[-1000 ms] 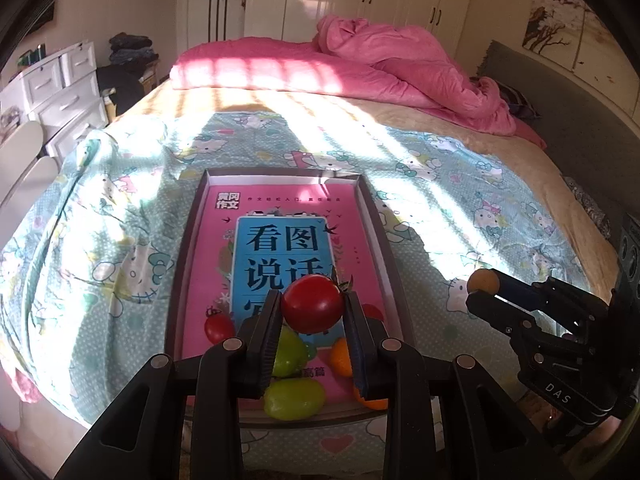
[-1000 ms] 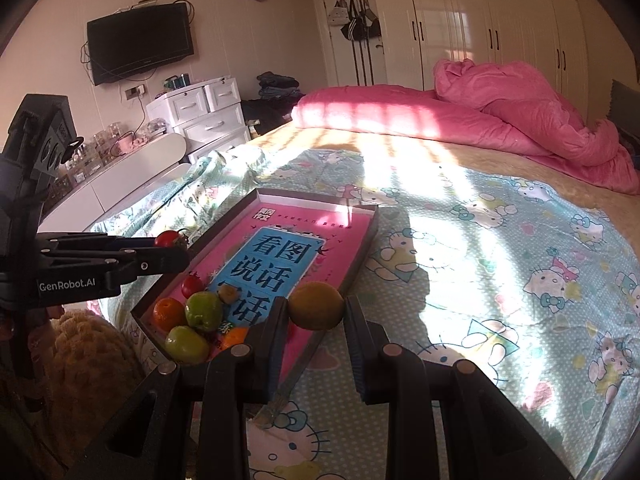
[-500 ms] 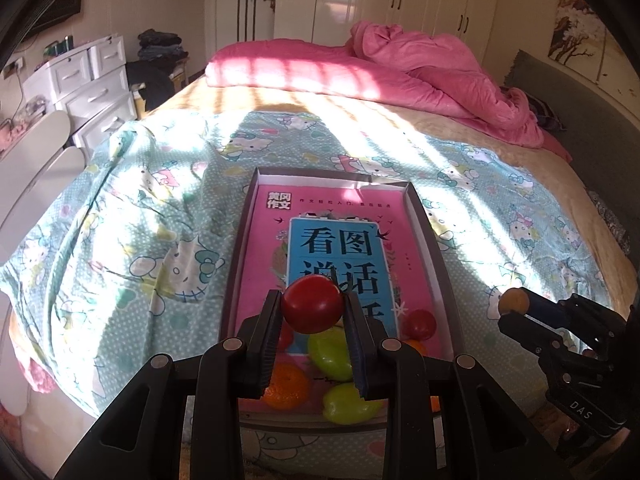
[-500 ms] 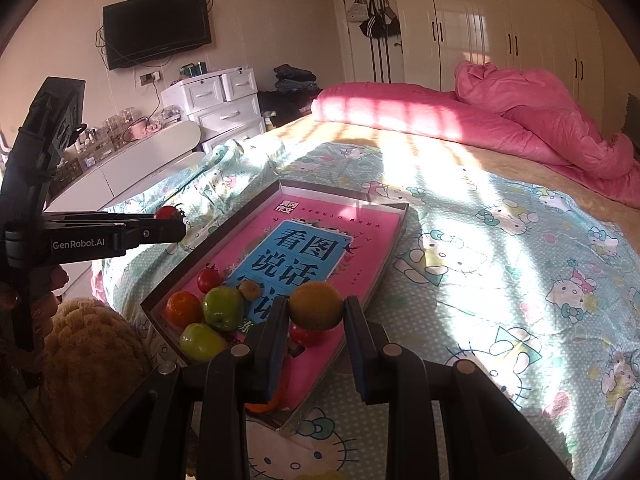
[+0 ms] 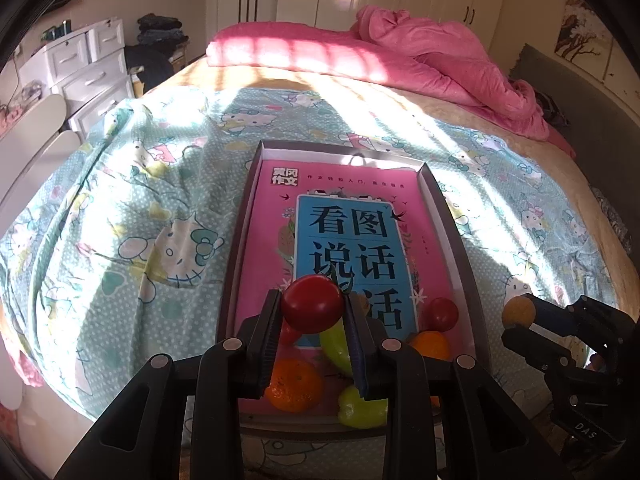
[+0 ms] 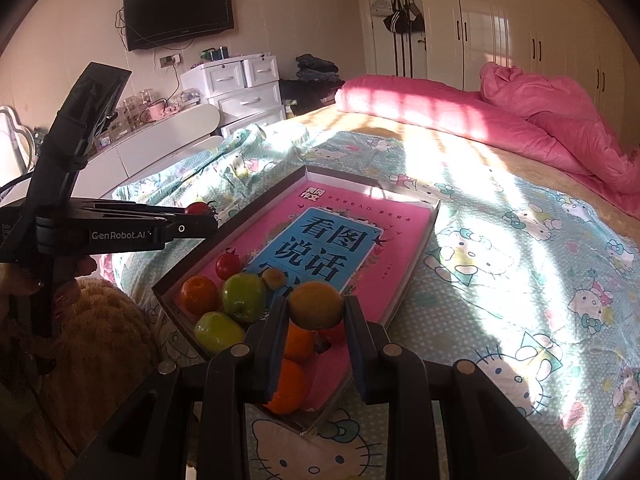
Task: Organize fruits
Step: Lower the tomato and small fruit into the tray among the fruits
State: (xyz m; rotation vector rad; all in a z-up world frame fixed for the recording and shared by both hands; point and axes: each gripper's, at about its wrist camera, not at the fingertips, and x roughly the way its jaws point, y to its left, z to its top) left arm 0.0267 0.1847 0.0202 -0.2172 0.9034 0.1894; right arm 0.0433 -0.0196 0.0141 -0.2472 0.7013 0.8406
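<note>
nearest the left wrist lens, the left gripper [image 5: 313,314] is clamped on a red tomato [image 5: 312,309]; nearest the right wrist lens, the right gripper [image 6: 316,314] is clamped on a yellow-brown round fruit [image 6: 316,305]. both are held over the near end of a shallow dark-rimmed tray [image 5: 452,216] that lies on the bed. in the tray is a pink book [image 6: 384,224] with a blue panel of chinese characters, and on its near end sit loose fruits: an orange [image 6: 199,294], a green apple [image 6: 244,297], a second green apple [image 6: 218,331], a small red tomato [image 6: 228,266] and a small brown fruit [image 6: 274,279]. more oranges and something red sit behind the right gripper's fingers, partly hidden.

the tray rests on a mint cartoon-cat bedsheet [image 6: 520,280], striped with sunlight. farther back lies a rumpled pink duvet [image 6: 460,116]. beyond the bed stand white drawers [image 6: 244,88], a wall-mounted television [image 6: 178,10] and white wardrobes [image 6: 532,28]; clothes hang on a door [image 6: 396,12].

at the left edge of the right wrist view a fuzzy sleeve [image 6: 96,352] is cut off by the frame. small items on the white counter are too blurred to name.
</note>
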